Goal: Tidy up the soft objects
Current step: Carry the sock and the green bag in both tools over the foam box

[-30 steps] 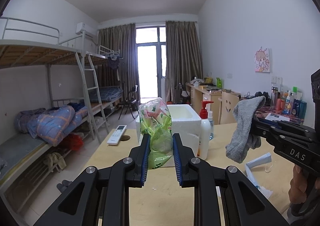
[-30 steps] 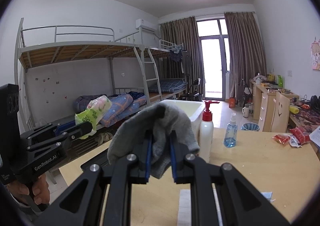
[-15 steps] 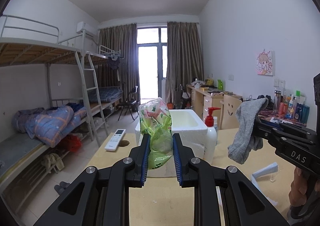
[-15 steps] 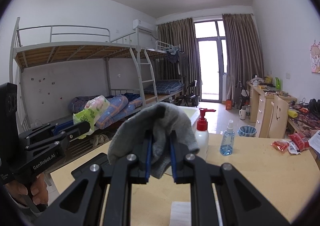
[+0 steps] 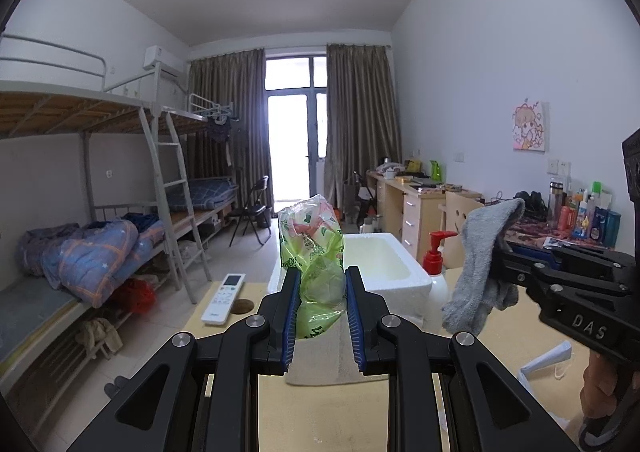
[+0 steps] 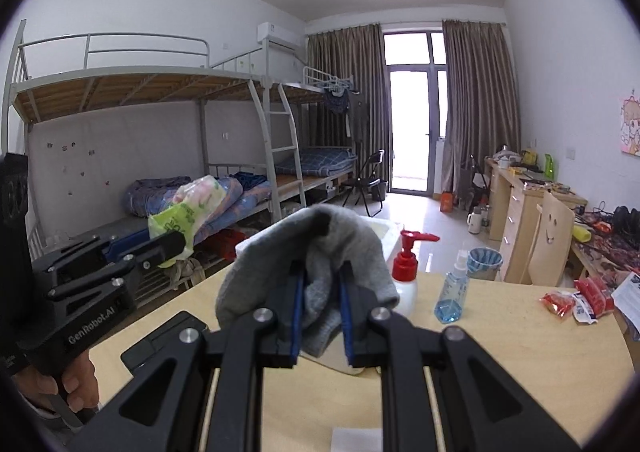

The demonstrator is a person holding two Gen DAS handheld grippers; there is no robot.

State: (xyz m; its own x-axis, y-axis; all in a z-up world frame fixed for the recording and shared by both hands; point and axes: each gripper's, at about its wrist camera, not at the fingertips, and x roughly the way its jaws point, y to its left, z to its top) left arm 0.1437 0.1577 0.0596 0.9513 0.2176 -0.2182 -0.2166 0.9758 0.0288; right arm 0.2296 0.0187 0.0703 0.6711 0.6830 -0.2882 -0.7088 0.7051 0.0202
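Left gripper [image 5: 319,310] clamped on bag [image 5: 314,252]; right gripper [image 6: 320,316] pinching sock [image 6: 316,248]. Both loads in the air above the table [image 6: 500,352], short of the foam box [image 5: 384,272] at its far edge. Advice: hold both grips firm, clear the pump bottle [image 6: 405,284], release only once over the box's opening.

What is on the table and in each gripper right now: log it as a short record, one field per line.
left gripper: shut on green plastic bag, held off the table
right gripper: shut on grey sock, draped over the fingertips
white foam box: open-topped, on wooden table, ahead of both grippers
red-pump bottle: upright beside the box
blue spray bottle: upright, right of the pump bottle
remote control: flat near the table's left edge
red snack packets: far right of the table
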